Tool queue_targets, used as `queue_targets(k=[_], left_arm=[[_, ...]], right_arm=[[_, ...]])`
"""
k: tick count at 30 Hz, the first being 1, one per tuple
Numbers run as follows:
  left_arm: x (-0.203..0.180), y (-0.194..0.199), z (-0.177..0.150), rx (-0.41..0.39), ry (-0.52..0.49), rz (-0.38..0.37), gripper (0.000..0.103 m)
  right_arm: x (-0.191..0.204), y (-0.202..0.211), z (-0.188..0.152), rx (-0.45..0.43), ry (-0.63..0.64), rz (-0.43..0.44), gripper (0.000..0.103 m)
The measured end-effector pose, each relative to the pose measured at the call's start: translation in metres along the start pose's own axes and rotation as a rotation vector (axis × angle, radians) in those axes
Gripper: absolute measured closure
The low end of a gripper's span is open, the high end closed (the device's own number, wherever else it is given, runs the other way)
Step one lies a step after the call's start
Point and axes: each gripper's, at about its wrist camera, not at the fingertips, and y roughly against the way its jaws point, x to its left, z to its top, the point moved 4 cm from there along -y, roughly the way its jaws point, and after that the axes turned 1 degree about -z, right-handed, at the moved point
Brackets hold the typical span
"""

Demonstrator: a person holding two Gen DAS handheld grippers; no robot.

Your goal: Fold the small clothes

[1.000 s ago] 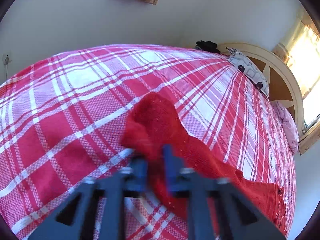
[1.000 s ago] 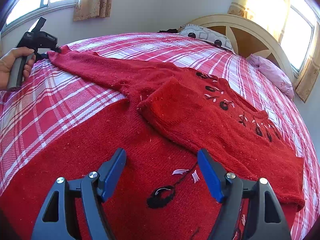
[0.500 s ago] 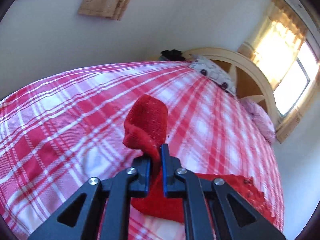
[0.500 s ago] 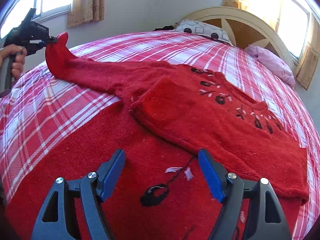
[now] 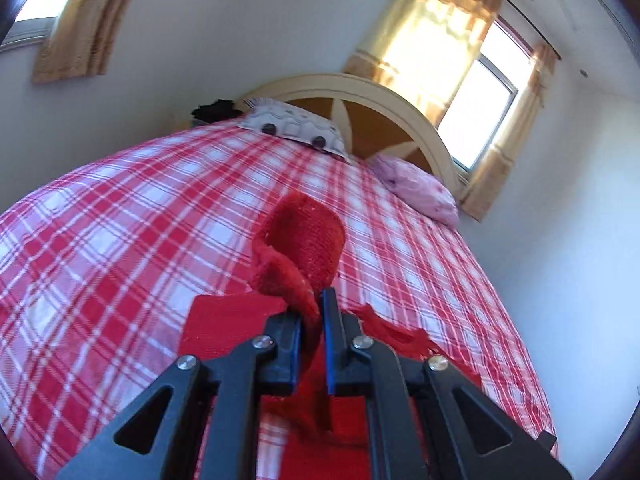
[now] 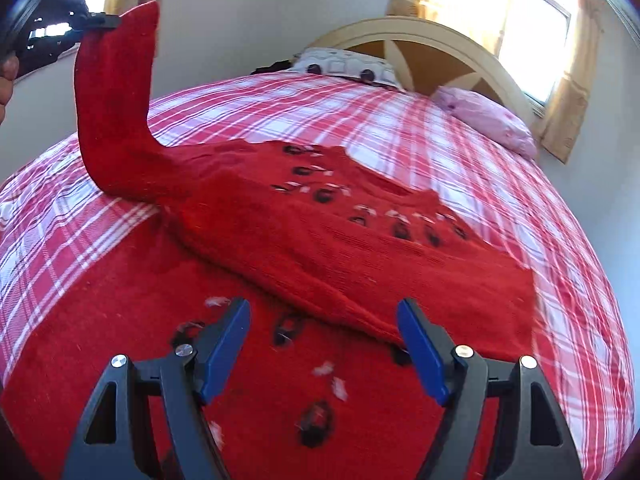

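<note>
We see the left gripper (image 5: 311, 312) with jaws clenched on the sleeve cuff (image 5: 298, 240) of the red sweater (image 6: 320, 240), holding the sleeve lifted off the bed (image 6: 500, 184), up and left of the sweater body; a bit of the person's hand (image 6: 6, 80) shows at the frame edge behind it. Right gripper (image 6: 324, 344) hovers tilted down over the sweater's near part, jaws released, nothing between them. Sweater lies spread across the plaid bed, one sleeve folded over its chest.

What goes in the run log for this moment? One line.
left claw: shut on sleeve, lifted | right claw: open above sweater | bed
</note>
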Motion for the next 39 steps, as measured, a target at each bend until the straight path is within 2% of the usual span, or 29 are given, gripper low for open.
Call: queue_targets(k=[12,17,30,33,35,37,39], left_arm=[[-0.108,-0.058,-0.047,0.118,-0.092,-0.1,0.093],[-0.143,-0.075,-0.073,0.155,-0.161,-0.115,0.093],[-0.177,-0.132,-0.151,0.303,-0.239,-0.087,0.092],[-0.181,-0.134,-0.165,0.347,-0.285,-0.088,0.076],[-0.181,-0.127,-0.165,0.345,-0.317,-0.09,0.054],[-0.176,-0.111,-0.164,0.322,-0.353,-0.112,0.043],[-0.164,-0.095,-0.161,0.294,-0.403,-0.1,0.036]], right_arm=[[-0.06,0.018,-0.03,0.001,-0.088,-0.058,0.027],[-0.074,0.014,-0.038,0.015,-0.095,-0.076,0.027],[-0.113,0.011,-0.065,0.049,-0.175,-0.092,0.027],[-0.123,0.011,-0.069,0.05,-0.21,-0.092,0.027],[-0.128,0.01,-0.07,0.045,-0.236,-0.084,0.027],[-0.129,0.01,-0.072,0.041,-0.25,-0.071,0.027],[-0.13,0.012,-0.071,0.02,-0.275,-0.032,0.027]])
